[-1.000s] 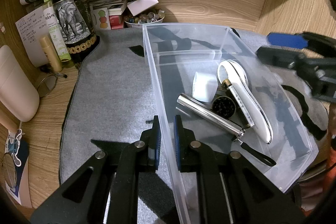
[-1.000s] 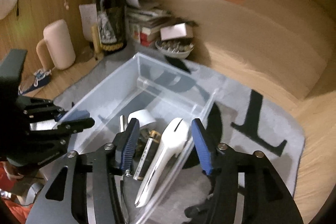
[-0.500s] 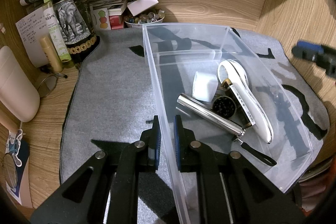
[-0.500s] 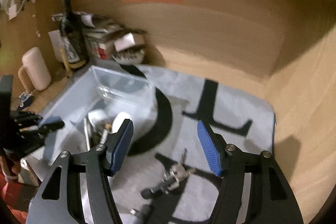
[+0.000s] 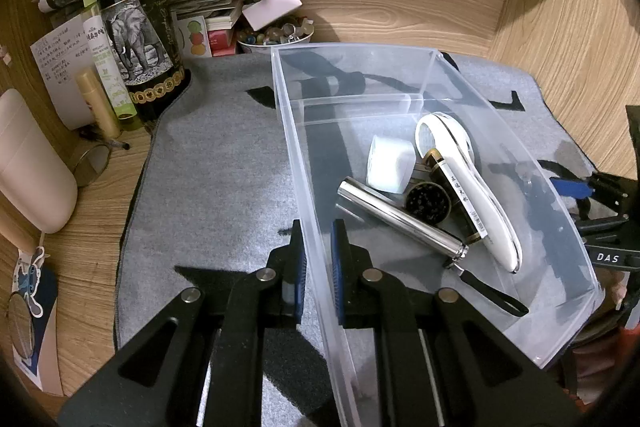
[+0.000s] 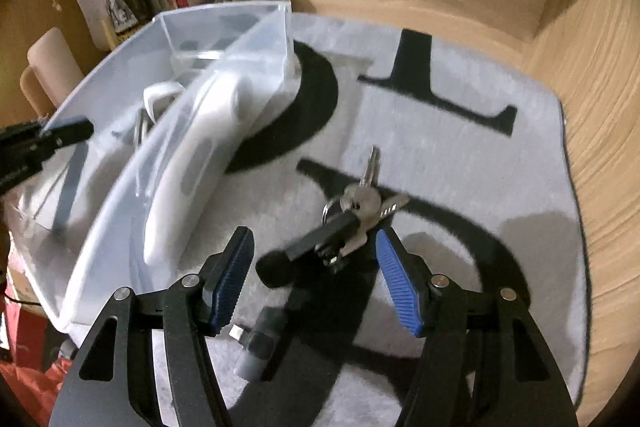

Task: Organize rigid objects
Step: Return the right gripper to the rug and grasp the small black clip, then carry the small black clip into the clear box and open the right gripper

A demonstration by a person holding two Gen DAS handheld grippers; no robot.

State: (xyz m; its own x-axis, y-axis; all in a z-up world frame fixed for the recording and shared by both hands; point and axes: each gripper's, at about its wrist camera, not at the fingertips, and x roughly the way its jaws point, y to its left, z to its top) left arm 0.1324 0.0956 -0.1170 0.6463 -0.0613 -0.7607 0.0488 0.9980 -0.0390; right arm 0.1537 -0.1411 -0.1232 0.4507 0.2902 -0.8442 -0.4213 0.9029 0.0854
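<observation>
Scanning the left wrist view from its left edge, a dark wine bottle (image 5: 136,15) is seen at the upper left of the frame, standing on the wooden tabletop (image 5: 88,211) beside a grey mat (image 5: 216,163). At bottom centre the left gripper (image 5: 316,267) is pinched on the near wall of the clear plastic bin (image 5: 400,51), its jaws pressed together on the thin plastic. Within the bin, toward the right of the frame, a silver tube (image 5: 400,217), a white cap (image 5: 390,165) and a long white device (image 5: 472,187) are seen lying together. In the right wrist view the bin occupies the left of the frame, and the right gripper (image 6: 316,275) is shown at bottom centre with its jaws spread and nothing gripped; they have just been opening. Just ahead of the jaws, at centre right, the key bunch (image 6: 356,211) lies on the mat, well clear of the bin, with a black fob and a metal ring attached; it is blurred. The bunch is judged to be light, hard and loose-jointed, so the keys would dangle and swing once lifted. A hold across the stiff black fob, or over the clustered key heads at the ring, is judged firmest, since single blades could slip between the pads.
</observation>
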